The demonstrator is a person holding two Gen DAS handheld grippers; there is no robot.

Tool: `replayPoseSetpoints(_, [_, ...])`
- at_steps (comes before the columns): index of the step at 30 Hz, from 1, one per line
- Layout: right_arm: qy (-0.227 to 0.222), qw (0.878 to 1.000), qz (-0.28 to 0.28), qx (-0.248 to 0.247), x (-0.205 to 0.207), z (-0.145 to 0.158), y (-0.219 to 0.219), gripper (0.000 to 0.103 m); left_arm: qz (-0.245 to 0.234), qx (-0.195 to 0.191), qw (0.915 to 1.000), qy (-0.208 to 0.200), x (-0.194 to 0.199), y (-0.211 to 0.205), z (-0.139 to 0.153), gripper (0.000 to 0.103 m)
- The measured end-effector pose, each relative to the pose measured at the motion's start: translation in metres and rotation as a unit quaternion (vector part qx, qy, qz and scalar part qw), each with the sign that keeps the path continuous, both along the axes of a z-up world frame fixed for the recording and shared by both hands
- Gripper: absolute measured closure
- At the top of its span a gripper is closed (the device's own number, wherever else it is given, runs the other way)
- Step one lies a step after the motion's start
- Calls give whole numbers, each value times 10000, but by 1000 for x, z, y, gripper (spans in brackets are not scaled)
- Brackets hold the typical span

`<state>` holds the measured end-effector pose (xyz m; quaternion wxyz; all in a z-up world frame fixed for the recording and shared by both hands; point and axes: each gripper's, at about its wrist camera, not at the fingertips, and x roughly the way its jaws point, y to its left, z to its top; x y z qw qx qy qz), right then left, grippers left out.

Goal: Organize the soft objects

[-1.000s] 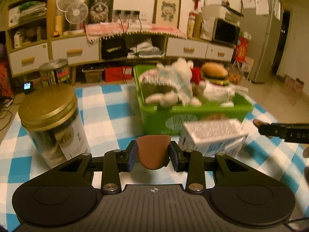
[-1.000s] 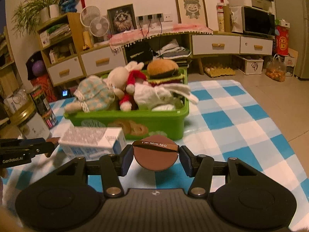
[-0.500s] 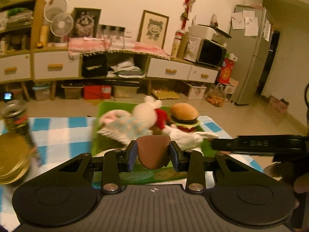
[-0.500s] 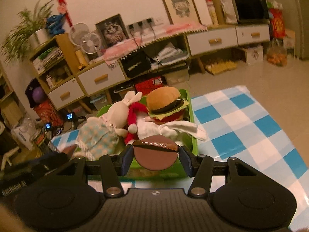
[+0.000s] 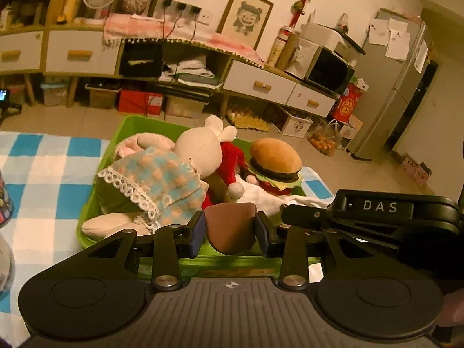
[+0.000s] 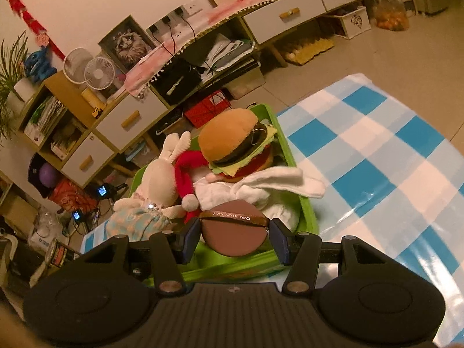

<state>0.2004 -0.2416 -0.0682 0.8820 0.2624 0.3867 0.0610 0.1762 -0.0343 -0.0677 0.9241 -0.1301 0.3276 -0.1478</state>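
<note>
Both grippers (left, right) clamping brown plush — over green bin

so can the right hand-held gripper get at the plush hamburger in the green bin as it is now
Probably not yet. The right hand-held gripper is already shut on a round brown milk tea plush, so its jaws are full. The plush hamburger itself sits on top of the green plastic bin, uncovered.

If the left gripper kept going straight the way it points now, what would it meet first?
Probably the toys in the green bin. The left gripper, shut on a brown plush, points down toward the bin, with the white plush and Santa toy just past its tips. Depth is unclear.
</note>
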Motion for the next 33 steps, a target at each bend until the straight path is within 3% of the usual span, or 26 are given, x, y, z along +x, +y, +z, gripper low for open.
replayPoseSetpoints(2, [42,10000,22,28,2,-1,1,78,23,-11,10000,-18,0,2,0,54])
replayPoseSetpoints(6, [28,9999,40,139,1,1,1,64,63,-45,10000,-22,-1,6,2,51])
replayPoseSetpoints(19, [-178,9996,14,-234,-20,21,-14,57,61,130,9998,-130,-30,23,21,23])
replayPoseSetpoints(26, [-209,9978,38,-625,-47,29,-27,51,469,615,9970,0,-53,44,31,10])
replayPoseSetpoints(33, [-110,9955,285,-898,-79,32,-25,47,780,1008,9916,238,-83,52,39,5])
